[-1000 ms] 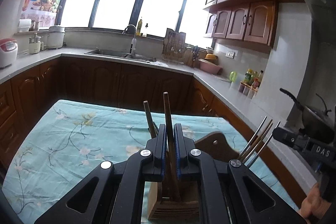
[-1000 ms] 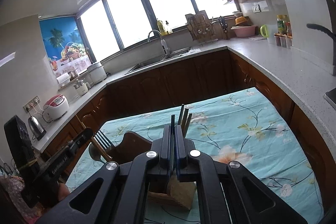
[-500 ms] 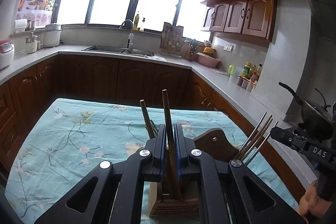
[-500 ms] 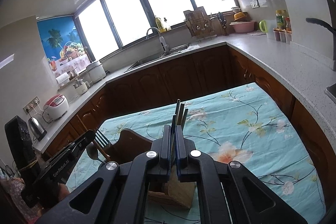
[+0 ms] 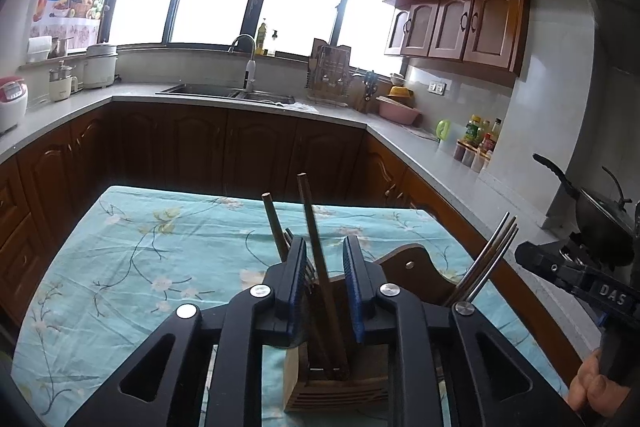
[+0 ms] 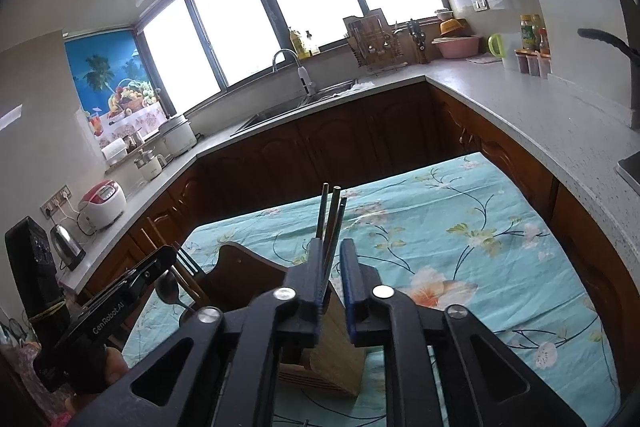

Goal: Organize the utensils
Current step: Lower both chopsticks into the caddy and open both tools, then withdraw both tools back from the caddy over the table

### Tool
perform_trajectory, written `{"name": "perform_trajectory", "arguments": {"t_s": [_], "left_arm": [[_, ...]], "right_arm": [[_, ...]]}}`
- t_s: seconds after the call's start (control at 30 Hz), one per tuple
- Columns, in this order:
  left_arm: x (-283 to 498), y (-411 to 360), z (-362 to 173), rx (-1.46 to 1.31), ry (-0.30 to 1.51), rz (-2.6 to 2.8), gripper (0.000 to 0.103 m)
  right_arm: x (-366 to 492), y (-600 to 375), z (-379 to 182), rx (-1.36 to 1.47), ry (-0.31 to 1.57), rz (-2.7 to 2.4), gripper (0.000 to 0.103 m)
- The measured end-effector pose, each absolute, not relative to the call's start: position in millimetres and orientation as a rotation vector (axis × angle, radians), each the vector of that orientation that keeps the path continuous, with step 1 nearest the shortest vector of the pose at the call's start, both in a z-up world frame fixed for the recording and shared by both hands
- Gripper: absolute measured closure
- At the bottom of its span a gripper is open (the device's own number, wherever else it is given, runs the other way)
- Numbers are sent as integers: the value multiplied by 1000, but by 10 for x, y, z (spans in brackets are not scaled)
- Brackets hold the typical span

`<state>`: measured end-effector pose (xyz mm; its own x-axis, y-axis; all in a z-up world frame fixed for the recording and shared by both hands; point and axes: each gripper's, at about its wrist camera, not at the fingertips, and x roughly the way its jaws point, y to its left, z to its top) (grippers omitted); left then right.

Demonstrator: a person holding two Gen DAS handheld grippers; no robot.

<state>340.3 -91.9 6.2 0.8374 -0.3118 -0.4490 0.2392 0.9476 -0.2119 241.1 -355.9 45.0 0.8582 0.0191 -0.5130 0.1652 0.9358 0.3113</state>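
A wooden utensil holder [image 5: 336, 391] stands on the teal flowered tablecloth [image 5: 132, 267], right under both grippers. My left gripper [image 5: 325, 247] is opening; a brown wooden chopstick [image 5: 310, 219] stands in the holder between its jaws with a gap on each side. A second wooden stick [image 5: 272, 223] leans just left of it. In the right wrist view my right gripper [image 6: 331, 247] is also opening. Dark metal chopsticks [image 6: 332, 211] rise from the holder [image 6: 328, 359] between its jaws, close to the left pad. A fork [image 6: 186, 259] and a spoon [image 6: 168, 291] sit in the holder's far-left slot.
The holder's tall rounded back panel [image 5: 416, 267] rises behind the slots. Kitchen counters [image 5: 420, 155] run around the table on three sides, with a sink [image 5: 224, 91] at the back and a black pan [image 5: 600, 211] on the right. A hand [image 5: 592, 387] holds the right gripper.
Both grippers' jaws have parted. The left has let go of the wooden chopstick and the right of the metal chopsticks; both now stand in the holder. Neither hand has shifted much.
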Motion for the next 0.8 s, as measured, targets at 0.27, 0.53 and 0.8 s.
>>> {"name": "perform_trajectory", "arguments": {"t_s": [0.27,0.53,0.8], "left_arm": [[3305,-906,113,-148,490,-286,65],[3027,-736,197,-180,481,-256,24],[2613,-427,202,-262,562,-249,10]], "right_arm": [[2329,-3564,483,379,519,-69,57],[2175,-3548,524,406,491,-60,30],[1863,-3500,488,450,465,-52,3]]}}
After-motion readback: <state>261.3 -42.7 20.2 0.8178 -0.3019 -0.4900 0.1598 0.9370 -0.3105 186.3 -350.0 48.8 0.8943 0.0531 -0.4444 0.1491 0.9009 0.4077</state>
